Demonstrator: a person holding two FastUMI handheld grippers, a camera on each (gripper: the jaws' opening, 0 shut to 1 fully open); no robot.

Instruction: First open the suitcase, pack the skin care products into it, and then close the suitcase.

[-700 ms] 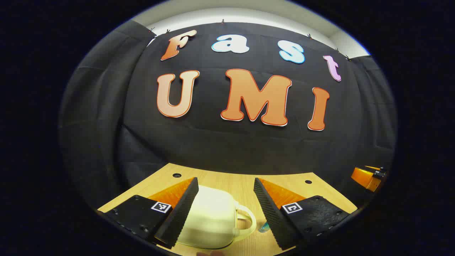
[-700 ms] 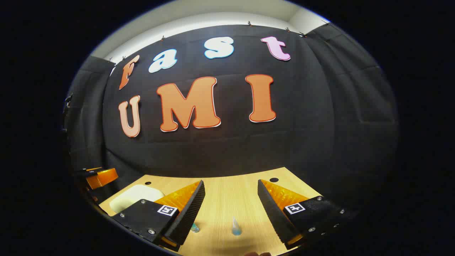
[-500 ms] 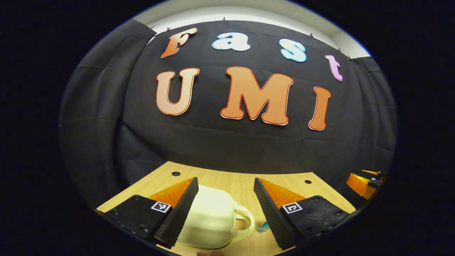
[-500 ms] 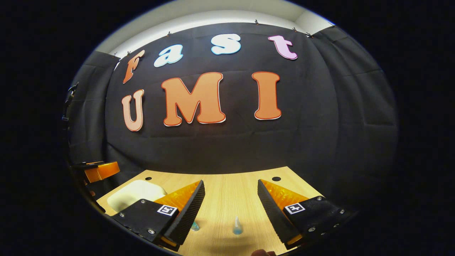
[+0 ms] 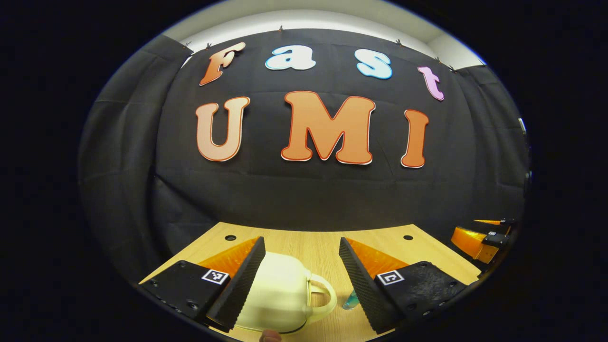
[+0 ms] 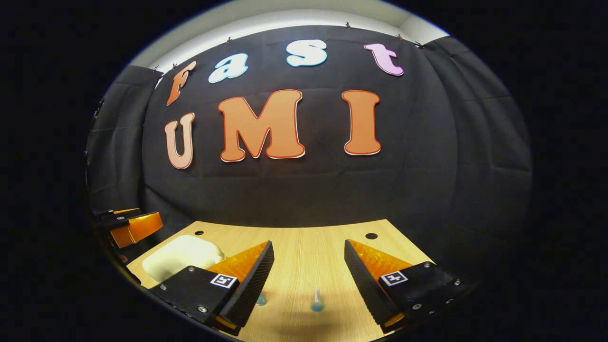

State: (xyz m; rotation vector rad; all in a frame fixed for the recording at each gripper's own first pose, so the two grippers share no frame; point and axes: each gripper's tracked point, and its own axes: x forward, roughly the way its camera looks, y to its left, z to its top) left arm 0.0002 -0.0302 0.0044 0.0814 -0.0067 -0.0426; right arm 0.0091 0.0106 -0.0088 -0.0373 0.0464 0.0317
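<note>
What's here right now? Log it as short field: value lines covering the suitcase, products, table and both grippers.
suitcase: cream suitcase, shut, handle toward the products, lying on the table
products: two small blue-tinted items, tube between the right gripper's fingers, second item by its near finger
table: wooden table with holes near the back edge
left gripper: left gripper open, above the suitcase, not touching
right gripper: right gripper open, above the tube
task stage: suitcase not yet opened
</note>
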